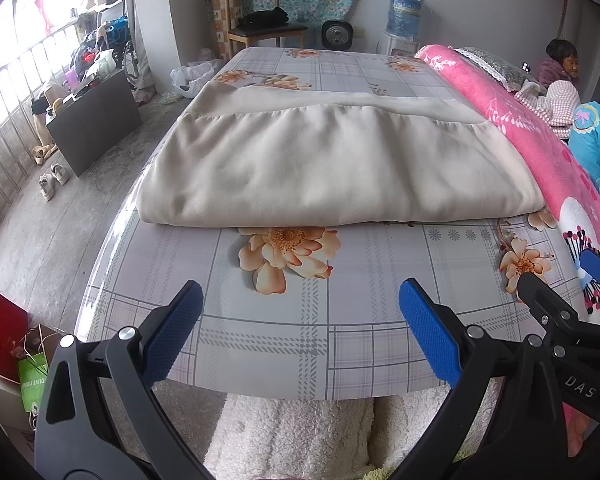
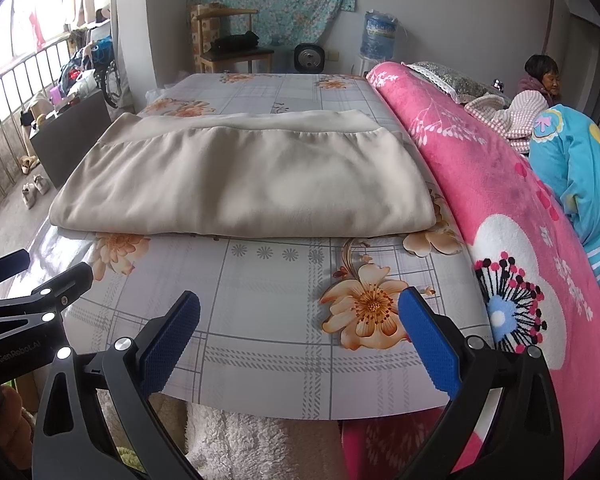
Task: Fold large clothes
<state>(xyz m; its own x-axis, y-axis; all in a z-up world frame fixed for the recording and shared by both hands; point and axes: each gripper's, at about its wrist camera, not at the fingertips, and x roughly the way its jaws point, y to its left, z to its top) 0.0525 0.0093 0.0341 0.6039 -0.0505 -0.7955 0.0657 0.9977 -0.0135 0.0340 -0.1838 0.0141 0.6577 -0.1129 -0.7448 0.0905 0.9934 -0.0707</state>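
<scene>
While the beige cloth (image 1: 332, 164) lies folded flat on the tabletop (image 1: 284, 340), well ahead of both tongs, the left tongs (image 1: 300, 336) and right tongs (image 2: 300, 340) hover wide open, holding nothing, beside a pink blanket (image 2: 500, 208).

A large beige garment (image 1: 332, 168) is lying folded into a flat, wide rectangle, its thick folded edge facing the cameras, a gathered seam crossing it farther back; what sort of garment it is remains unclear.
</scene>
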